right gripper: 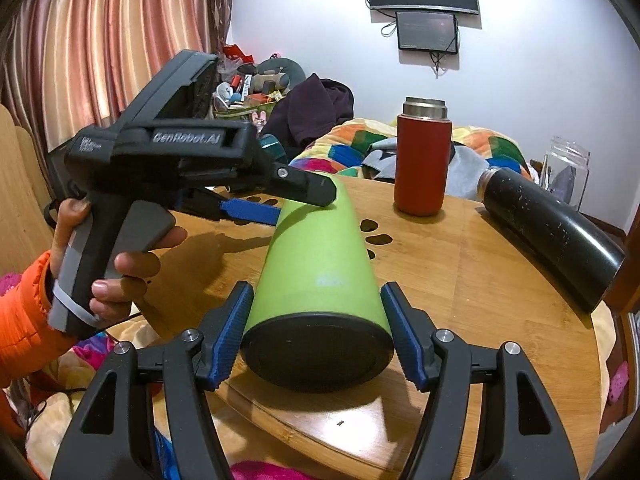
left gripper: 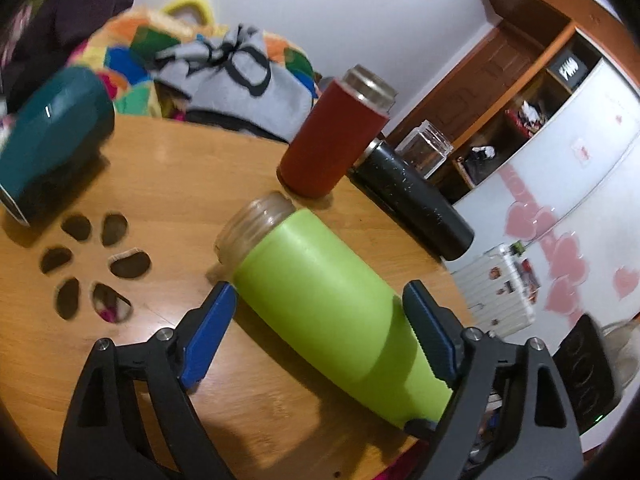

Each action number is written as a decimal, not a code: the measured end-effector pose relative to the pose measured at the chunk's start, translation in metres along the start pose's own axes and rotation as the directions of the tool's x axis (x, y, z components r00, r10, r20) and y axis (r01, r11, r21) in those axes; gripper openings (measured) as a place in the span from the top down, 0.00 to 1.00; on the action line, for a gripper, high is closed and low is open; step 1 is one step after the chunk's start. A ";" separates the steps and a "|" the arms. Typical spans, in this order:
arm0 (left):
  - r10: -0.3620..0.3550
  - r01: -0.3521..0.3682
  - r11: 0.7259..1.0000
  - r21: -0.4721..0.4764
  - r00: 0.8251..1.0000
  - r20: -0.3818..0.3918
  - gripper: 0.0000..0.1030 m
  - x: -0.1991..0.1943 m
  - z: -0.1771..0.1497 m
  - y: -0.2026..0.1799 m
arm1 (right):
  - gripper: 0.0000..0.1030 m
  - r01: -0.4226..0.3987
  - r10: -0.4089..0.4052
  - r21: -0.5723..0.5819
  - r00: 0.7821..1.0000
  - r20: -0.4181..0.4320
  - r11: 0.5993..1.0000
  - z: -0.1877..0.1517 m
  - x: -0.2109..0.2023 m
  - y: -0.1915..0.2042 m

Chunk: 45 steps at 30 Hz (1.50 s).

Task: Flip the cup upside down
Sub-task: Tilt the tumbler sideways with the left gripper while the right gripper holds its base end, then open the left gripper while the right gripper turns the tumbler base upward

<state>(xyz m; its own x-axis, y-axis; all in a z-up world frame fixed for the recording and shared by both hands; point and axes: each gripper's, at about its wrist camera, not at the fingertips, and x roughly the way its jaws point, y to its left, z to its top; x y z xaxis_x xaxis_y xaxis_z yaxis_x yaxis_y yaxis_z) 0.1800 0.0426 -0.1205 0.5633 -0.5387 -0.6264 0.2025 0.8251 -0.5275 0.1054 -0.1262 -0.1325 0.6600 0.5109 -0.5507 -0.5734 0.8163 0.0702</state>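
Note:
A lime green cup (left gripper: 320, 304) with a threaded clear neck lies on its side on the round wooden table (left gripper: 180, 168). My left gripper (left gripper: 320, 308) is open and straddles the cup's body, its blue pads beside it. In the right wrist view the green cup (right gripper: 320, 256) points its black base at the camera. My right gripper (right gripper: 316, 316) is open around that base end, the pads close to its sides. The left gripper (right gripper: 296, 200) shows there over the cup's far end, held by a hand.
A red cup (left gripper: 332, 140) stands upright behind the green one. A black cup (left gripper: 412, 200) lies on its side near the table's right edge. A teal cup (left gripper: 52, 140) lies at the left. A clear jar (right gripper: 568, 172) stands beyond. Petal cutouts (left gripper: 96, 264) pierce the tabletop.

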 end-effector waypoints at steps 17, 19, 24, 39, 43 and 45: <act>0.160 -0.197 0.916 0.350 0.978 0.133 0.80 -0.003 -0.011 -0.061 | 0.39 -0.002 0.005 0.041 0.998 -0.058 0.999 -0.019 0.005 0.000; 0.151 -0.186 0.920 0.344 0.980 0.127 0.86 -0.004 -0.010 -0.058 | 0.39 -0.001 0.004 0.050 0.998 -0.056 0.999 -0.019 0.003 0.000; 0.138 -0.178 0.918 0.355 0.981 0.134 0.88 -0.010 -0.013 -0.063 | 0.39 0.029 -0.029 0.037 1.000 -0.004 0.999 -0.014 -0.011 0.003; 0.069 -0.138 0.922 0.361 0.978 0.198 0.88 -0.034 -0.007 -0.071 | 0.40 0.077 -0.068 -0.042 0.981 0.184 0.996 0.039 -0.058 0.020; 0.052 -0.123 0.930 0.347 0.977 0.209 0.90 -0.038 -0.002 -0.069 | 0.40 0.065 -0.054 -0.048 0.977 0.208 0.997 0.052 -0.062 0.019; 0.038 -0.108 0.937 0.332 0.977 0.211 0.90 -0.040 0.002 -0.065 | 0.40 0.060 -0.050 -0.045 0.977 0.209 0.997 0.058 -0.059 0.017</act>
<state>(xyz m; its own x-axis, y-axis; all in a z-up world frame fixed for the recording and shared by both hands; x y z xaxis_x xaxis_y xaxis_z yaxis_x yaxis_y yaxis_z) 0.1460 0.0109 -0.0606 0.7267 -0.4586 -0.5114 0.3943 0.8881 -0.2362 0.0848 -0.1270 -0.0508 0.7744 0.5147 -0.3680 -0.5539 0.8326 -0.0010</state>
